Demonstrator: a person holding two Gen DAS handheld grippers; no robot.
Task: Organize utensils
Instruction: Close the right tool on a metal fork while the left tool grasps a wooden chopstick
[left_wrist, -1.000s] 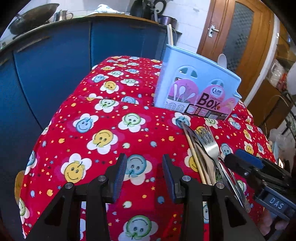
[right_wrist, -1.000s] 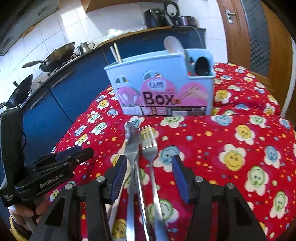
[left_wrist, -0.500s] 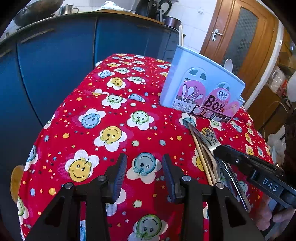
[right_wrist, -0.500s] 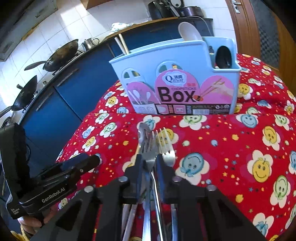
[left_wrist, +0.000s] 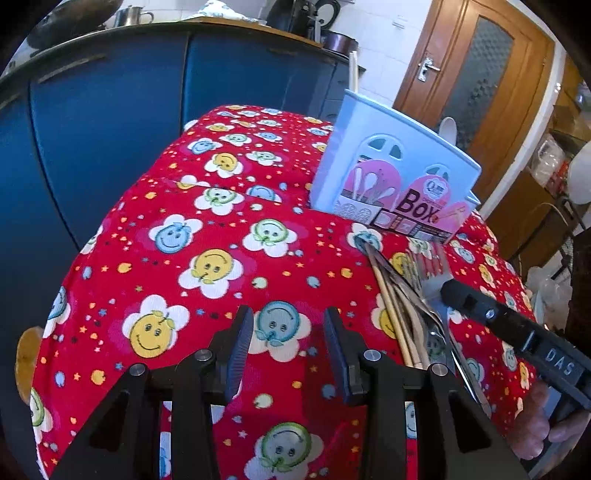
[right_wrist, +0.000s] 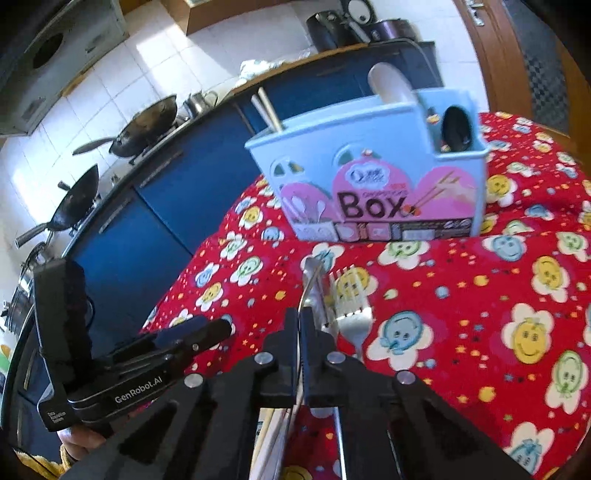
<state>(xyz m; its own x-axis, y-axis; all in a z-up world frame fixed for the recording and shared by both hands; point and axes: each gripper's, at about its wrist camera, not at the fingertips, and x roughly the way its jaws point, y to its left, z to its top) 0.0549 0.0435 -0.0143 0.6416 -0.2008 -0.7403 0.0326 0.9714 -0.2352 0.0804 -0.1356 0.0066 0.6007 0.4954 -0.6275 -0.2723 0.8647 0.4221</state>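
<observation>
Lifting cleanly is what matters now: the right gripper (right_wrist: 300, 325) has its fingers pressed together on a thin metal utensil (right_wrist: 309, 280), seen edge-on, so whether it is a spoon or a knife cannot be told. It should rise straight up before heading toward the blue utensil box (right_wrist: 373, 184) at twelve o'clock, so that its tip does not drag the fork (right_wrist: 351, 314) lying just beside it at one o'clock. The left gripper (left_wrist: 288, 336) hovers spread and empty over the red smiley tablecloth (left_wrist: 207, 266), with the pile at its three o'clock. By count, one fork is plainly visible on the cloth, one utensil is in the grip, and at least two wooden chopsticks (left_wrist: 391, 306) lie in the pile; other metal pieces overlap there and cannot be counted. Standing in the one box are two chopsticks (right_wrist: 267, 110), one white spoon (right_wrist: 391, 83) and one dark spoon (right_wrist: 456, 127).
</observation>
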